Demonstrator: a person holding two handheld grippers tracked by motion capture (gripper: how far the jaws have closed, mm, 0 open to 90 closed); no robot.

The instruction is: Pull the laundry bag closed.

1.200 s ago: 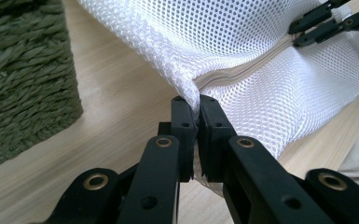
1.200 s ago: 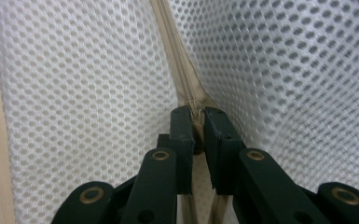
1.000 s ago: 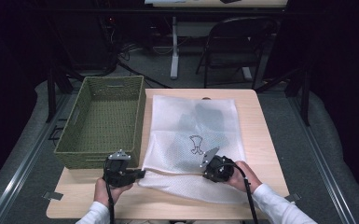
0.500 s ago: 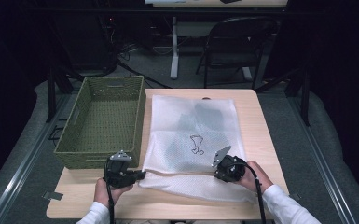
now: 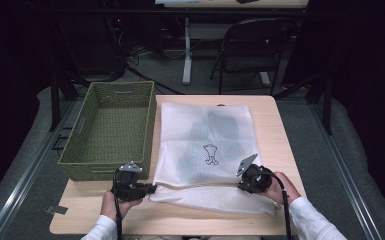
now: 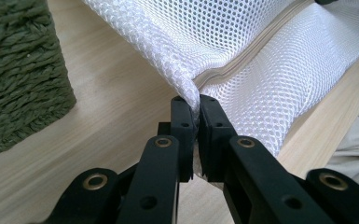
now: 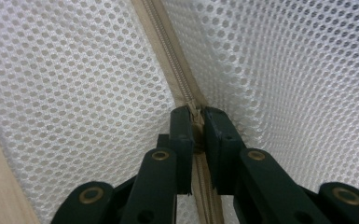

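Observation:
A white mesh zip bag [image 5: 205, 135] lies flat on the wooden table [image 5: 280, 130], with dark contents faintly showing through and a small printed figure on it. Its beige zipper [image 5: 195, 185] runs along the near edge, which is lifted. My left gripper [image 5: 151, 188] is shut on the bag's left corner [image 6: 186, 79], right at the zipper's end [image 6: 261, 44]. My right gripper [image 5: 241, 185] is shut on the zipper pull [image 7: 194, 108] near the right end of the zipper tape [image 7: 168, 56]. A hand holds each gripper at the table's near edge.
A green woven basket [image 5: 105, 167] stands empty at the table's left, just behind my left gripper; its wall [image 6: 18, 70] is close beside that gripper. A folding chair [image 5: 252, 50] and a desk leg stand beyond the table's far edge.
My right gripper has slid to the right along the zipper line, still shut. The left gripper has kept still on the bag's corner.

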